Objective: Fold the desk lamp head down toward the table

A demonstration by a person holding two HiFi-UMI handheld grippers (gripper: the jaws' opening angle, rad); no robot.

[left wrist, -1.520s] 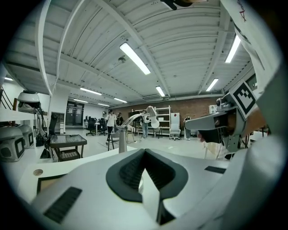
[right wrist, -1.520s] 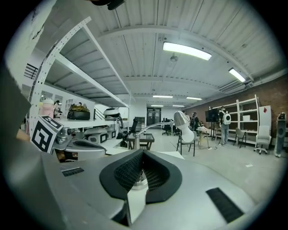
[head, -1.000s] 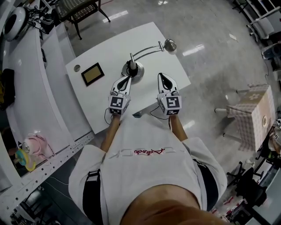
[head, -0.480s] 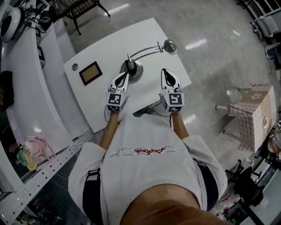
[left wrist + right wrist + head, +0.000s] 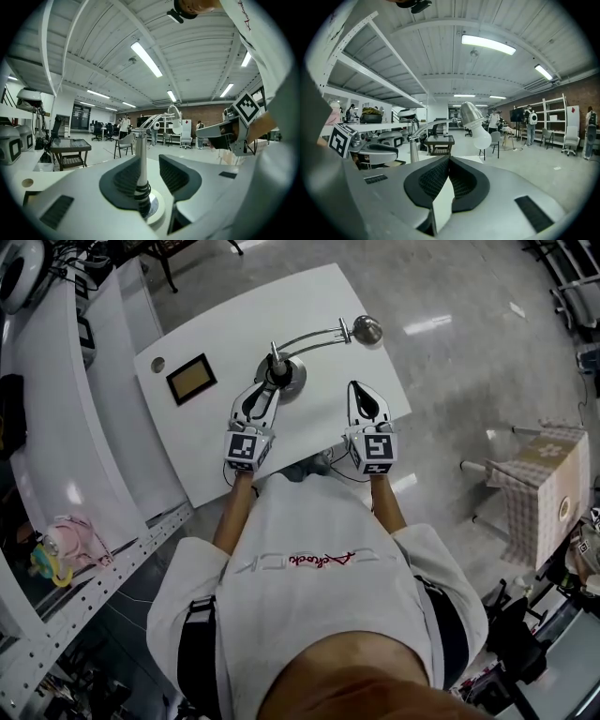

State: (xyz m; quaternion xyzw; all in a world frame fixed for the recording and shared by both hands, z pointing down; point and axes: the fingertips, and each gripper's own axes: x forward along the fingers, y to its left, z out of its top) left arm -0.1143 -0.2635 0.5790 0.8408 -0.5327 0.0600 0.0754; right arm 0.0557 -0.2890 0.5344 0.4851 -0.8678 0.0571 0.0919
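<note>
- The left gripper (image 5: 149, 163) has just been opening its jaws. They now stand partly apart with the desk lamp's upright stem (image 5: 140, 154) between them, close against the left pad and clear of the right pad (image 5: 176, 176).
- The right gripper (image 5: 449, 164) has its jaws pressed together with nothing between them.
- Just past the left fingertips, the round lamp base (image 5: 292, 381) sits on the white table (image 5: 216, 329).
- From the stem, the curved arm (image 5: 309, 341) reaches ahead of the right fingertips to the lamp head (image 5: 367, 331), which is raised above the table with its bulb angled down.
</note>
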